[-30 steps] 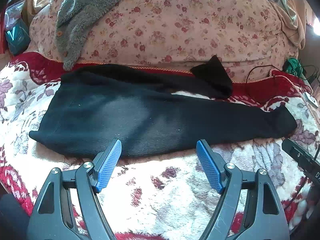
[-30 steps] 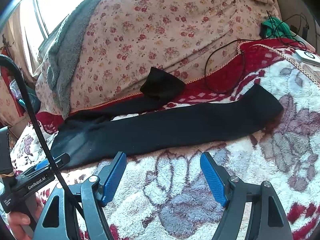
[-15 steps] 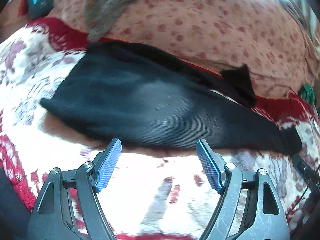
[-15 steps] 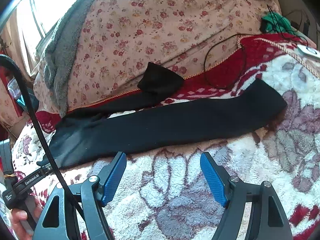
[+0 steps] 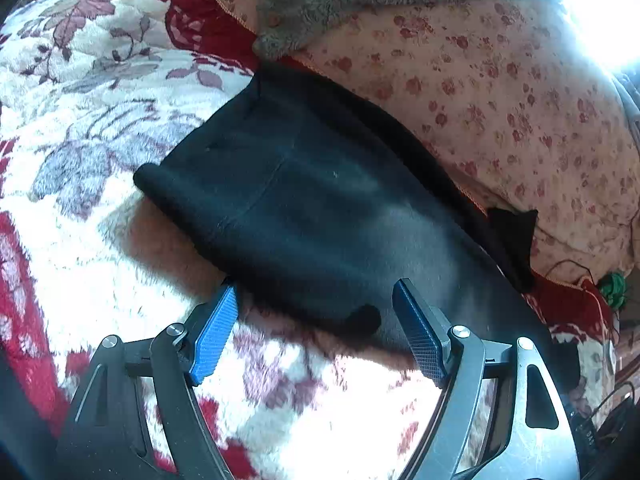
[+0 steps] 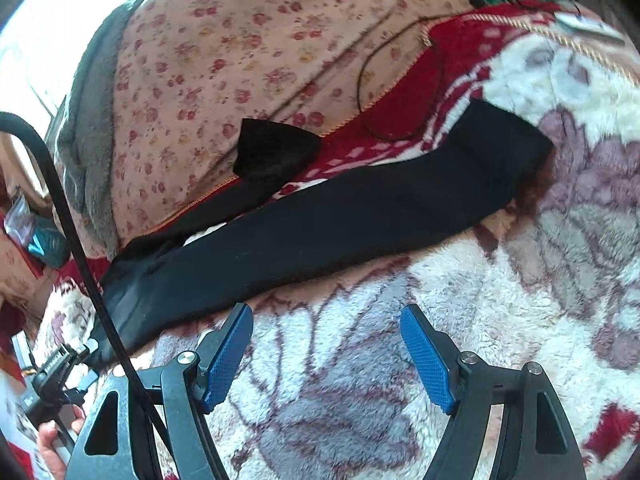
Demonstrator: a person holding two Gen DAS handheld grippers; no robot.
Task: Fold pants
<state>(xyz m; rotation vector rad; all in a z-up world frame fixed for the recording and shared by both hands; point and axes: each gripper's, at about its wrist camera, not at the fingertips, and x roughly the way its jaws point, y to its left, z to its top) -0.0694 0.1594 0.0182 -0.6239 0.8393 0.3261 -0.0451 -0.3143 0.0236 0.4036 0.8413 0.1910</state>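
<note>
Left wrist view: close, tilted down over the waist end of the black pants (image 5: 320,208). Right wrist view: farther back, facing the leg end. Both share the pants and floral blanket (image 6: 520,300).

Beyond the tongs a fleecy red-and-cream floral blanket (image 6: 540,280) covered the bed, a pink flowered quilt (image 6: 248,52) was heaped behind it, and sunlight glared at the frame's upper corner.

text: none legible | left gripper (image 6: 60,360) – small white lettering, too blurred to read
</note>
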